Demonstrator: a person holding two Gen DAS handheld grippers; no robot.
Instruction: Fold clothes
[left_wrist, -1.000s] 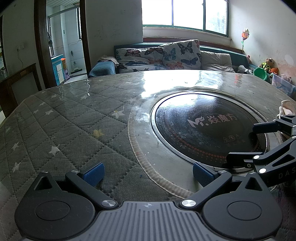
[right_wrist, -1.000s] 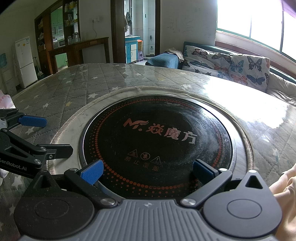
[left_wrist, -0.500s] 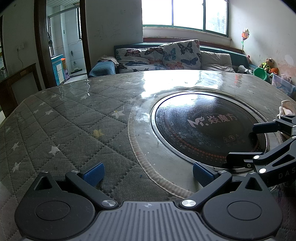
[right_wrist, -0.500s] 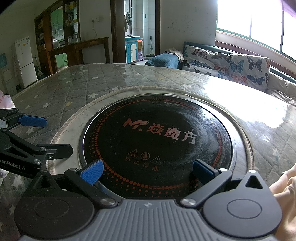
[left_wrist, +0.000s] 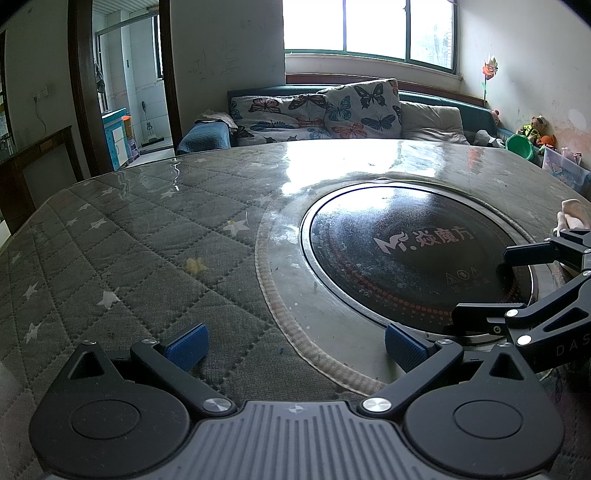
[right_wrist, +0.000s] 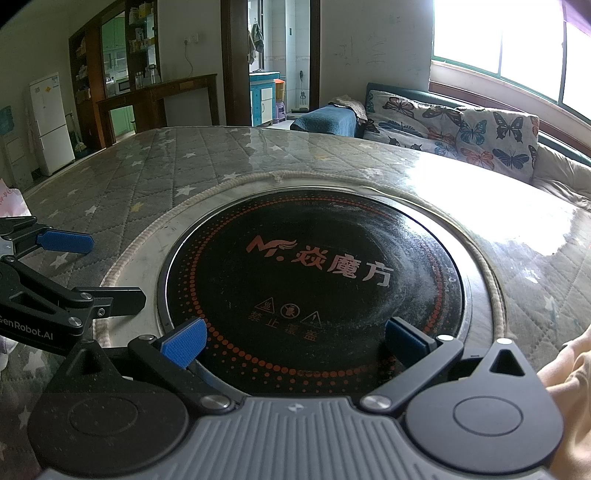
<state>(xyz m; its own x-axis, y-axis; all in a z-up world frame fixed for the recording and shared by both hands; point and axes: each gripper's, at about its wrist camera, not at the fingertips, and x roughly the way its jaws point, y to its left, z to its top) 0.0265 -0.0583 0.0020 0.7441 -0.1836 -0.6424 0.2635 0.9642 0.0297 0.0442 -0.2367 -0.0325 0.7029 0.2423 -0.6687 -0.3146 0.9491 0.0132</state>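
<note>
My left gripper (left_wrist: 295, 345) is open and empty, low over the grey quilted star-patterned table cover (left_wrist: 129, 258). My right gripper (right_wrist: 295, 338) is open and empty over the near edge of the round black cooktop (right_wrist: 314, 273). Each gripper shows in the other's view: the right one at the right edge of the left wrist view (left_wrist: 491, 284), the left one at the left edge of the right wrist view (right_wrist: 99, 271). A pale peach cloth (right_wrist: 569, 373) lies at the right wrist view's lower right edge; a pale bit of cloth (left_wrist: 572, 214) shows at the left wrist view's right edge.
The cooktop (left_wrist: 413, 258) sits in the middle of the large round table, ringed by a rope-like border (right_wrist: 147, 232). A sofa with butterfly cushions (left_wrist: 332, 110) stands behind the table under the window. A pinkish-white item (right_wrist: 11, 199) lies at the table's left edge.
</note>
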